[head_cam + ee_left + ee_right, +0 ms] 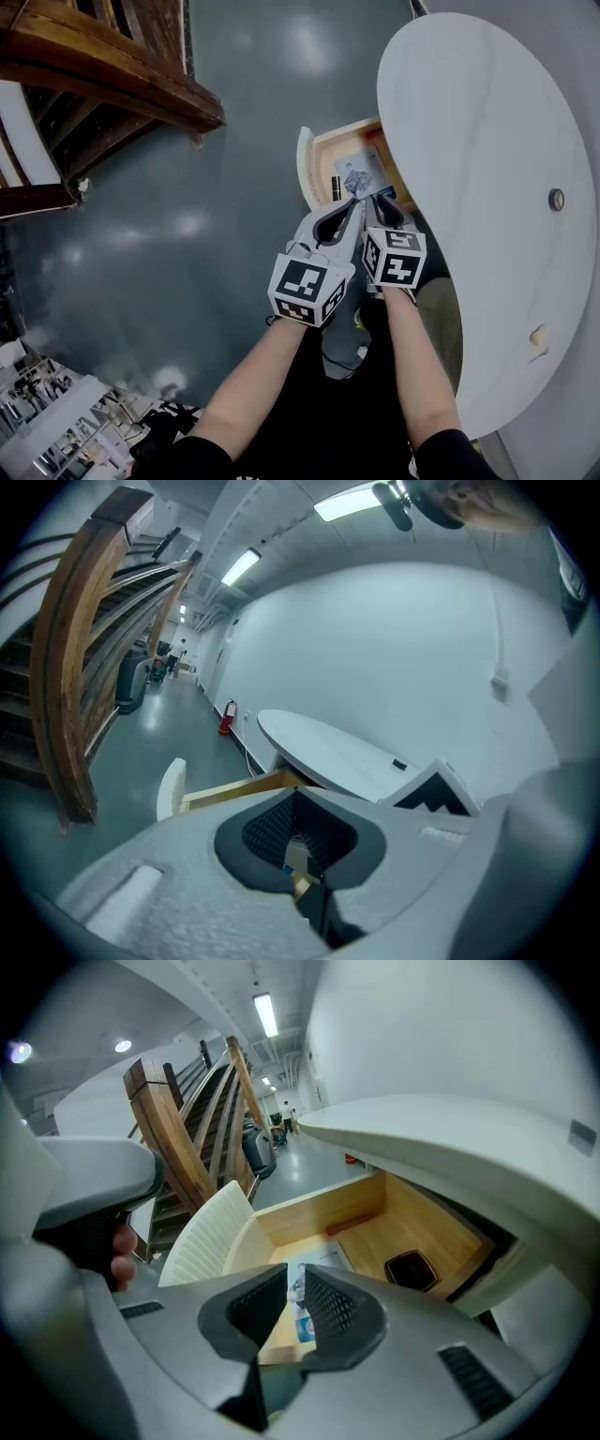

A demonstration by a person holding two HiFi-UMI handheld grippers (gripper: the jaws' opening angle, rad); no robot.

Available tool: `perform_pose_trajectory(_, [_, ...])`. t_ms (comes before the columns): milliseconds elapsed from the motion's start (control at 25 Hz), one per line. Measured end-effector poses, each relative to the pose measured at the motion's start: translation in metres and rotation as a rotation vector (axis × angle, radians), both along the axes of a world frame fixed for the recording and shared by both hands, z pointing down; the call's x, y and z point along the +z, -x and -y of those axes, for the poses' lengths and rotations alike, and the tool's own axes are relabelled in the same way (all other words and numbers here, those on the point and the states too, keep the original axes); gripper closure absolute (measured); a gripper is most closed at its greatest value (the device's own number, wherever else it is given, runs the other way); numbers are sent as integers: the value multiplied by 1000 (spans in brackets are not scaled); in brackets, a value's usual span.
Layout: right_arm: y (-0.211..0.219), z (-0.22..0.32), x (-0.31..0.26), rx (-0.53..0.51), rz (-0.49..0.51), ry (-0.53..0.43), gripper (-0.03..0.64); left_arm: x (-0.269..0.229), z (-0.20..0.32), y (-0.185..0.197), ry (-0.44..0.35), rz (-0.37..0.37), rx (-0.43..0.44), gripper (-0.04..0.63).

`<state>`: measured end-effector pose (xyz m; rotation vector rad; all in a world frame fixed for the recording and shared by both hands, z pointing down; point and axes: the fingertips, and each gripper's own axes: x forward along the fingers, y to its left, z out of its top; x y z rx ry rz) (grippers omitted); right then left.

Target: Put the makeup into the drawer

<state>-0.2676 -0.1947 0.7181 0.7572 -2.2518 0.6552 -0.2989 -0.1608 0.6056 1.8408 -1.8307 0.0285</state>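
The drawer [306, 171] stands pulled out from under the round white table [487, 187], white ribbed front [202, 1241] outward, wooden inside. On its floor lie a flat printed makeup package [359, 176] [317, 1279], a black compact [410, 1267] and a reddish-brown stick [354, 1224]. My right gripper [380, 202] [292, 1302] hangs over the drawer with its jaws a little apart and nothing between them; the package shows through the gap. My left gripper [349, 208] [298, 850] is beside it, jaws together and holding nothing, pointing over the drawer front [171, 787].
A wooden staircase [112, 84] rises at the upper left over the grey-green floor [187, 234]. On the tabletop sit a small round metal piece [556, 199] and a small beige thing [539, 336]. White shelving [56, 412] fills the lower left corner.
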Motion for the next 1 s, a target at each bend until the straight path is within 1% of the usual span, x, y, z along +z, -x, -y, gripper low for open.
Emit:
perform_pose_trajectory(240, [-6, -6, -9, -9, -9, -9, 557, -1, -6, 0, 15, -1, -6, 588])
perform_pose_trajectory(360, [-8, -10, -29, -9, 7, -22, 577, -11, -10, -2, 22, -3, -2, 588])
perform_pose_trajectory(640, [-12, -19, -101, 3, 82, -64, 595, -54, -17, -11, 11, 7, 32, 588])
perform_pose_trajectory(840, [-18, -28, -159, 10, 175, -94, 598, -94, -23, -18, -12, 7, 62, 588])
perform_pose_trajectory(1000, [-23, -29, -207, 28, 219, -127, 601, -129, -26, -24, -37, 17, 93, 588])
